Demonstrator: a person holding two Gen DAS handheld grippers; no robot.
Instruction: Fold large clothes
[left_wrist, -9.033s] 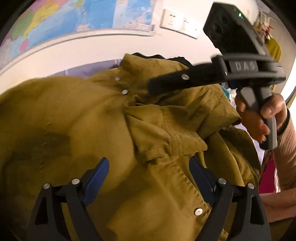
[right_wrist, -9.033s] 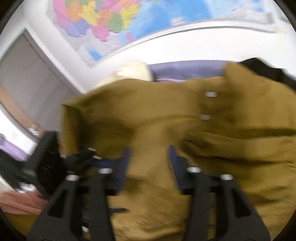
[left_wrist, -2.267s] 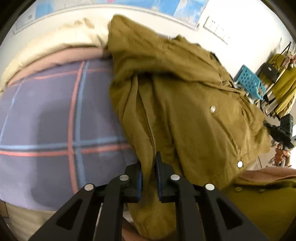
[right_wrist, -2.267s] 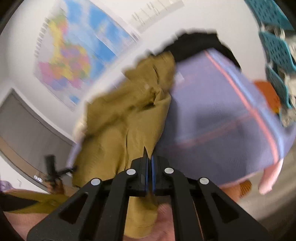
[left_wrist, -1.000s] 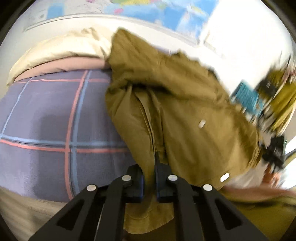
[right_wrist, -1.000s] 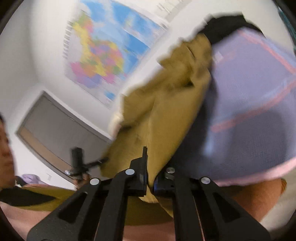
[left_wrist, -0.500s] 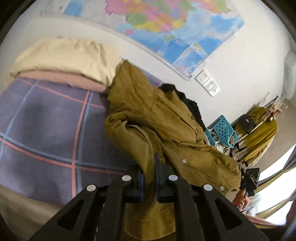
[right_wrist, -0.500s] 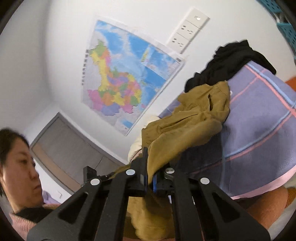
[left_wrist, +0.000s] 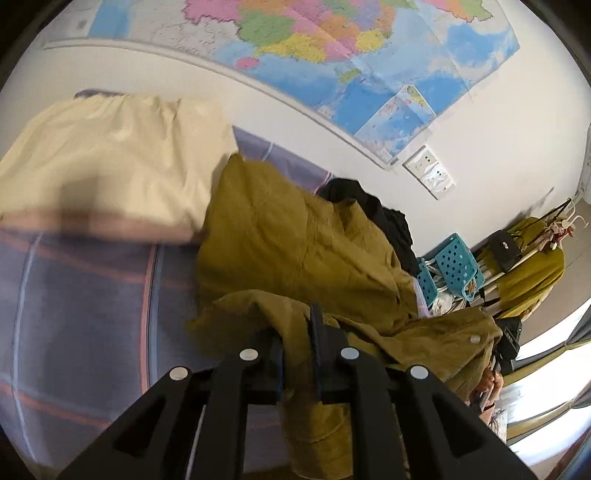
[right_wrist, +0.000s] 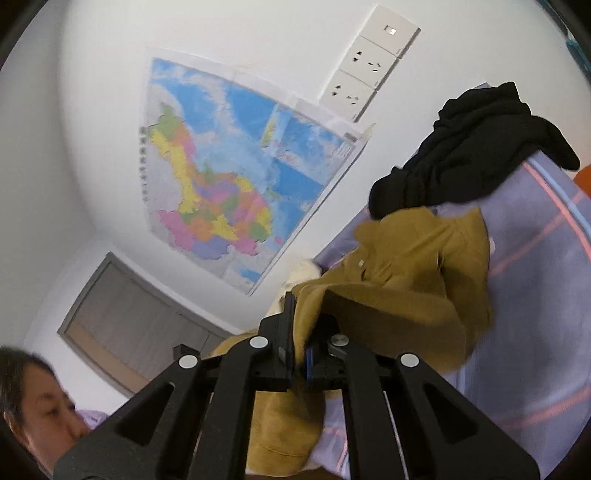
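Pinching cloth: left hand-held gripper (left_wrist: 297, 347) and right hand-held gripper (right_wrist: 304, 341), each clamped on one olive jacket (left_wrist: 295, 251), lifted at 6 o'clock, trailing onto the bed (left_wrist: 85, 295). Soft, heavy, droopy; best held by hems. Beyond, 12 o'clock: one pillow (left_wrist: 110, 155), one black garment (right_wrist: 472, 147).

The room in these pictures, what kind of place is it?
Most likely a bedroom at home: a bed with a checked purple cover and cream pillow, a wall map, and clothes on a rack. An olive jacket lies on the bed.
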